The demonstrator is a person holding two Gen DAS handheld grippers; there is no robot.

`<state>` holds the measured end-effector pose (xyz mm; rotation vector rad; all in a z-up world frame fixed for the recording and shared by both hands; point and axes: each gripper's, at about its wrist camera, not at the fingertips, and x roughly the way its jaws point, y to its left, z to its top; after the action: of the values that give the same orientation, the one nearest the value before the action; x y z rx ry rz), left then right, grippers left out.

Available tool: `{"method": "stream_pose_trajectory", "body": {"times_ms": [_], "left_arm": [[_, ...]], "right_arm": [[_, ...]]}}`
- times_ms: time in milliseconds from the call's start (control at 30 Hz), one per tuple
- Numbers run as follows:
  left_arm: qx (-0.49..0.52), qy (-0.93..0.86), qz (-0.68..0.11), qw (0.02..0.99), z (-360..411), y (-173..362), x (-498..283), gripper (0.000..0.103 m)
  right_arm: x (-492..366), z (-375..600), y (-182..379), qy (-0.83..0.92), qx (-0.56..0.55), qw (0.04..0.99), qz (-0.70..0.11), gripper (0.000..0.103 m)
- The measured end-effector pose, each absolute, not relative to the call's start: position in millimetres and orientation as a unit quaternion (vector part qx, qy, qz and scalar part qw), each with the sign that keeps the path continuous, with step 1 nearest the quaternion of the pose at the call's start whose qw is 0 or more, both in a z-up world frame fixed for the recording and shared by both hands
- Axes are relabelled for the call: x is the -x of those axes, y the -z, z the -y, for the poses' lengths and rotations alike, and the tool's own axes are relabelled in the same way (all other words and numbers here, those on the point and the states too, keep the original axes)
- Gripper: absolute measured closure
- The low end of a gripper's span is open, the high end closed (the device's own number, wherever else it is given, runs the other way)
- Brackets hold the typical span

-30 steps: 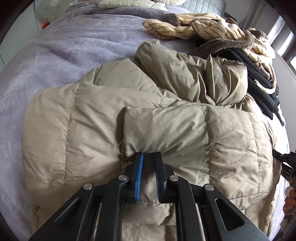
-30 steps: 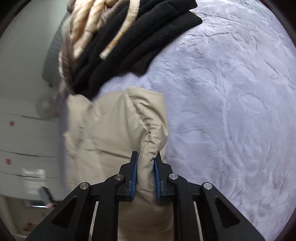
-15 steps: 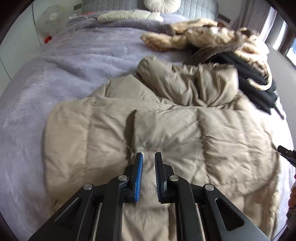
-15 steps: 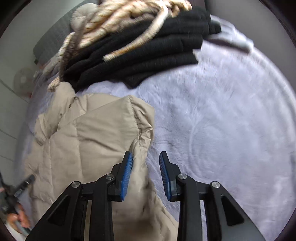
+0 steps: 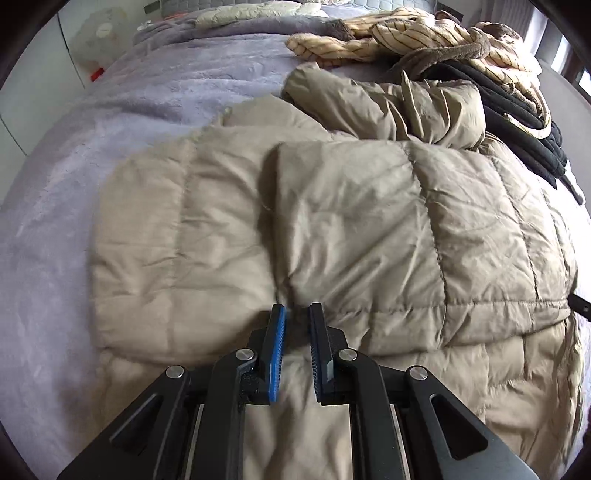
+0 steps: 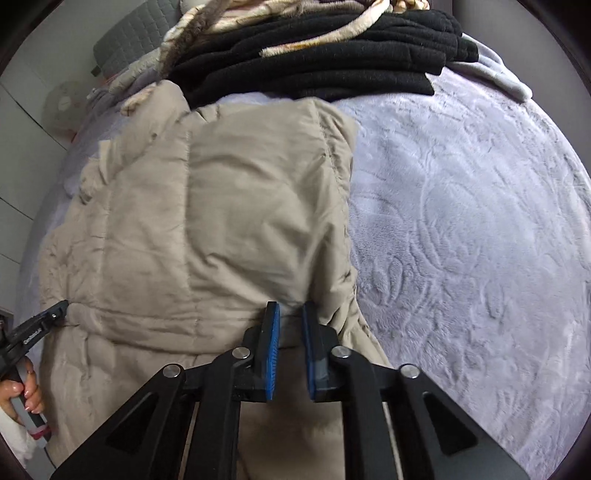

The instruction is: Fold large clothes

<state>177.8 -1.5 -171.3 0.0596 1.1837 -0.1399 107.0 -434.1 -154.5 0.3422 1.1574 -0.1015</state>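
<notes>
A beige quilted puffer jacket lies spread on the bed, one side folded over its middle. My left gripper hovers just above the jacket's near part, shut, with nothing between its pads. The right wrist view shows the jacket's right side folded in, its gathered edge along the blanket. My right gripper hangs over that edge, its jaws closing to a narrow gap with no fabric pinched. The left gripper's tip and the hand holding it show at the lower left there.
A lilac plush blanket covers the bed. Folded black garments and a cream striped garment are piled just beyond the jacket's collar. A fan stands off the bed's far left, and pillows lie at the head.
Both grippers let go of the jacket and lifted back from it. The right one opened wide, then narrowed again. The folded sides now rest flat.
</notes>
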Motion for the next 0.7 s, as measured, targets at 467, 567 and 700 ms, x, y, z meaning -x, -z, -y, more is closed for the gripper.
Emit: {"method": "stream_pose_trajectory", "body": {"times_ms": [467,567,700], "left_arm": [[-0.012,0.043,-0.577,0.816,-9,136,-82,0.088],[-0.001,0.032,-0.584,0.811,-9,135,-65,0.002],[-0.005,0.016,-0.567,0.824,-11,131,-53,0.001]], "right_arm": [[-20,430,132,0.034,-0.217,0.8,-0.558,0.05],[-16,424,133,0.028,-0.216,0.797,-0.563,0.041],[-8,415,124,0.018,-0.214,0.799,-0.561,0.034]]}}
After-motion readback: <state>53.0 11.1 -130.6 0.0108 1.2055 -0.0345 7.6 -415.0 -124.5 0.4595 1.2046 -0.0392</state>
